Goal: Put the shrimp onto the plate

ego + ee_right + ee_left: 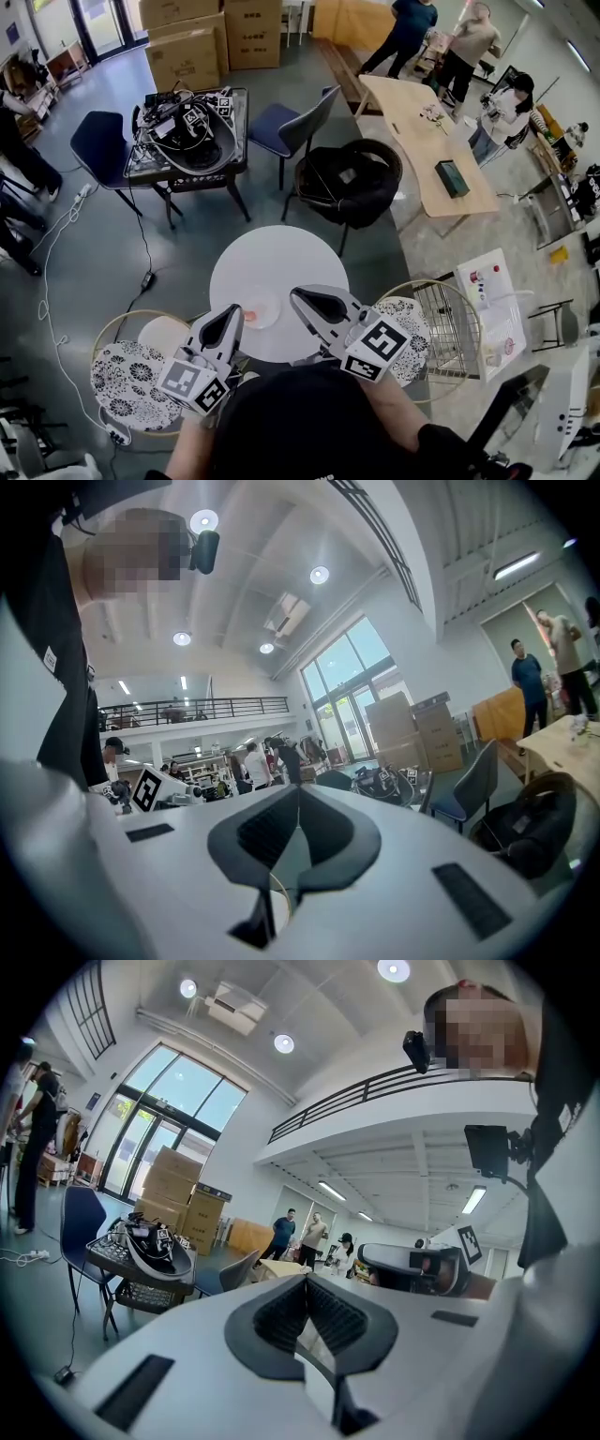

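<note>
A small white plate (266, 306) sits near the front edge of the round white table (272, 262). A small orange-pink shrimp (250, 316) appears to lie at the plate's left side. My left gripper (232, 315) hovers just left of the plate and is shut with nothing in it. My right gripper (298, 298) is just right of the plate, also shut and empty. In the left gripper view, the left gripper (307, 1279) points across the room with its jaws meeting. In the right gripper view, the right gripper (298, 789) does the same. Neither gripper view shows the table.
A black chair holding a bag (347, 183) stands behind the table, and a black table with gear (187, 136) is further left. A patterned stool (131, 375) is at my left, and a wire basket (445, 323) at my right. People stand at the back.
</note>
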`<state>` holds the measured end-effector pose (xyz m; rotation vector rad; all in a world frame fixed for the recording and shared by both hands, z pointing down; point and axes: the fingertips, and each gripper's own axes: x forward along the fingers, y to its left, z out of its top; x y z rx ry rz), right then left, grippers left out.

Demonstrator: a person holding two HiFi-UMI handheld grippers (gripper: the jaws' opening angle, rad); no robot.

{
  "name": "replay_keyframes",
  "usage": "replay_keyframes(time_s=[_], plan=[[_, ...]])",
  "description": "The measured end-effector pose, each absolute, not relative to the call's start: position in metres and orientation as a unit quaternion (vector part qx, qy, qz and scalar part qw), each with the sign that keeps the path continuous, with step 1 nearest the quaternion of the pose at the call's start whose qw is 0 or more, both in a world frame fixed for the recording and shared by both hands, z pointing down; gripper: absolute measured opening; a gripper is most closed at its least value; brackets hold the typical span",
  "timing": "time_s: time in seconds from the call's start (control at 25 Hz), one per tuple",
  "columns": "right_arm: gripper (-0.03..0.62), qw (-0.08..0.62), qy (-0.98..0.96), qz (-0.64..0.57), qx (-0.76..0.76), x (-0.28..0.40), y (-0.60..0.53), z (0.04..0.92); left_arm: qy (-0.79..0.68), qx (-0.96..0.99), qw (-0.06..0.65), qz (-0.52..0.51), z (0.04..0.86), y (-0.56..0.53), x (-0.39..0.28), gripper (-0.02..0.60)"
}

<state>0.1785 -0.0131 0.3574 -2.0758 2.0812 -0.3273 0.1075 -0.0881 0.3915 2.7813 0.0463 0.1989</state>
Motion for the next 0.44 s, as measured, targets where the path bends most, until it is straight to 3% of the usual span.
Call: replay_keyframes(time_s=[0.44], plan=[[0.018, 0.095, 0.695, -0.119, -0.702, 0.1853, -0.0194, 0.3628, 0.025, 0.980, 0.180, 0.075, 0.3957, -0.0936, 0.1108, 0.006]])
